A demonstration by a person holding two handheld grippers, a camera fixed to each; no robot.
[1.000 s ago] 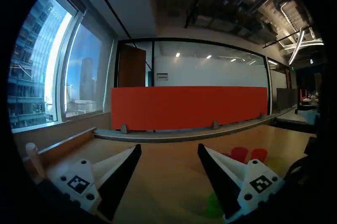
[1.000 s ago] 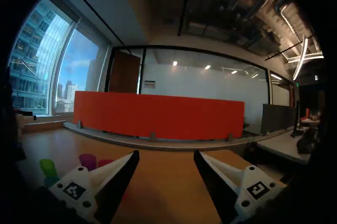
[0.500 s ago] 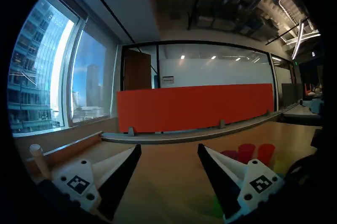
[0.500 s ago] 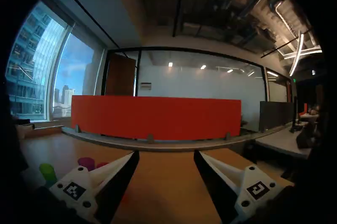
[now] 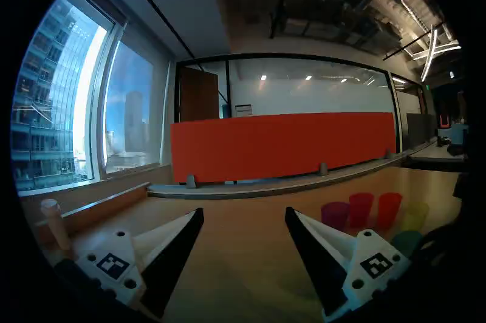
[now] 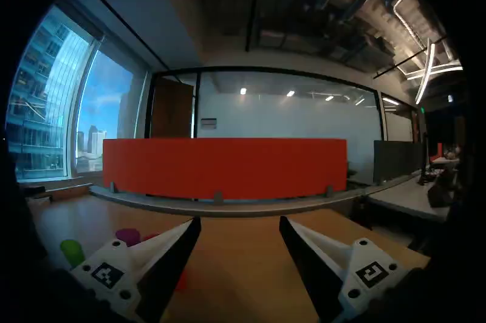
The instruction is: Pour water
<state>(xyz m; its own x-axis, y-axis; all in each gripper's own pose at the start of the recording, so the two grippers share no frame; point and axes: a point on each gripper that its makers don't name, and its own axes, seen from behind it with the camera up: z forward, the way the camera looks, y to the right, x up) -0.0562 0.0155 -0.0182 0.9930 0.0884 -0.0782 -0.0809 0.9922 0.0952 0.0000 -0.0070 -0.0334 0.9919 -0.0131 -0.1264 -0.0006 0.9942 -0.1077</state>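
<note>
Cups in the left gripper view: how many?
5. The purple cup, red cup, orange cup and yellow cup stand in a row on the table. The teal cup is nearer. More may be hidden behind the left tool.

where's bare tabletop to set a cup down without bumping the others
The table is bare from the open left hand-held gripper up to the orange divider, bordered on the left by the pale peg. Ahead of the right hand-held gripper it is bare too. Crowded: the cups to the right in the left gripper view.
</note>
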